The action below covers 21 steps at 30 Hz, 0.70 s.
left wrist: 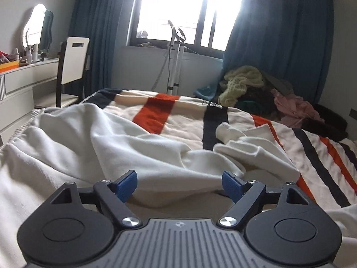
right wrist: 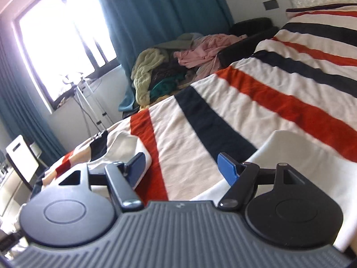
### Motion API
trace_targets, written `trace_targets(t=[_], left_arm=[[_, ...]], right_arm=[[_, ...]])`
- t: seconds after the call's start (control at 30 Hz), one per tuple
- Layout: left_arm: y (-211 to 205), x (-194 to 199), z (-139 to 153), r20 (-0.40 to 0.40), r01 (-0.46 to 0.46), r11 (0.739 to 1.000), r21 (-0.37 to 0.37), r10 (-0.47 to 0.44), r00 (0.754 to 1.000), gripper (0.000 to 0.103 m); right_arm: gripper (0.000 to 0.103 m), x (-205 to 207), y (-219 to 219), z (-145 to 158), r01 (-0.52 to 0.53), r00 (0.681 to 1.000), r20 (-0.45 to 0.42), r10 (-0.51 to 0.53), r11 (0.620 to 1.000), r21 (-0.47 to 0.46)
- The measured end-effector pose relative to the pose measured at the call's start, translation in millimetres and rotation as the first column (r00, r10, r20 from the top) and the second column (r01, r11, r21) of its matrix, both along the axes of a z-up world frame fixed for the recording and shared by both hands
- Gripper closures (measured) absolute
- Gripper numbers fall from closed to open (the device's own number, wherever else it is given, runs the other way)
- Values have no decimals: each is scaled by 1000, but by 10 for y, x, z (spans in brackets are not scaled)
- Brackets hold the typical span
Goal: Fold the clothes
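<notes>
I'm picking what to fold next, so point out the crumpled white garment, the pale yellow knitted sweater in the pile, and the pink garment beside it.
Crumpled white garment [left wrist: 93,138], left wrist view, its broad creased middle.
Pale yellow knitted sweater [left wrist: 243,78], left wrist view, its bunched upper part.
Pink garment [right wrist: 200,49], right wrist view, its rumpled centre.

The right gripper [right wrist: 181,168] is seen tilted above a striped blanket [right wrist: 256,102] of white, orange and dark bands, its blue fingertips [right wrist: 227,167] spread wide apart with nothing held between them. A white garment [right wrist: 296,156] is spread on the blanket under and beside the right-hand finger. At the far edge of the bed a pile of clothes [right wrist: 174,67] is heaped, pale yellow, pink and green among them. Teal curtains [right wrist: 160,11] and a bright window [right wrist: 60,40] are seen behind.
</notes>
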<state>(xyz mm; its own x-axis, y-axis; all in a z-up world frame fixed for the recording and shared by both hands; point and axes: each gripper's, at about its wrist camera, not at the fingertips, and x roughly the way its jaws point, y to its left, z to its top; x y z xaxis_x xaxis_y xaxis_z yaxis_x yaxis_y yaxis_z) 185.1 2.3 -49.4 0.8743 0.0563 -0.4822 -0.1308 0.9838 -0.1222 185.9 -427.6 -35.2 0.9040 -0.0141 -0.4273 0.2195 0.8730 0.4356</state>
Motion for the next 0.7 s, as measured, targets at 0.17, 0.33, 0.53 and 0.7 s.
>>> trace_targets(t=[0.17,0.33,0.53,0.7], left_arm=[[-164,68,-353,-49,71,995,71,-68,996,19],[-228,57,-421,-62,94,993,76,-89,994,19],[-122,67,-453,-84,64,997,40,-61,995,19],[47,135,-474,-108,40,999,-36,-44,993,19]], right_arm=[[29,250,288,-104,-43,999,-17,43,999,-8],[29,462,573,-235,-145,988,-65,142,988,-46],[30,1150,649,-407,-284,956,-98,278,957,-53],[30,2134,554,-549,-265,959,-108,264,964,7]])
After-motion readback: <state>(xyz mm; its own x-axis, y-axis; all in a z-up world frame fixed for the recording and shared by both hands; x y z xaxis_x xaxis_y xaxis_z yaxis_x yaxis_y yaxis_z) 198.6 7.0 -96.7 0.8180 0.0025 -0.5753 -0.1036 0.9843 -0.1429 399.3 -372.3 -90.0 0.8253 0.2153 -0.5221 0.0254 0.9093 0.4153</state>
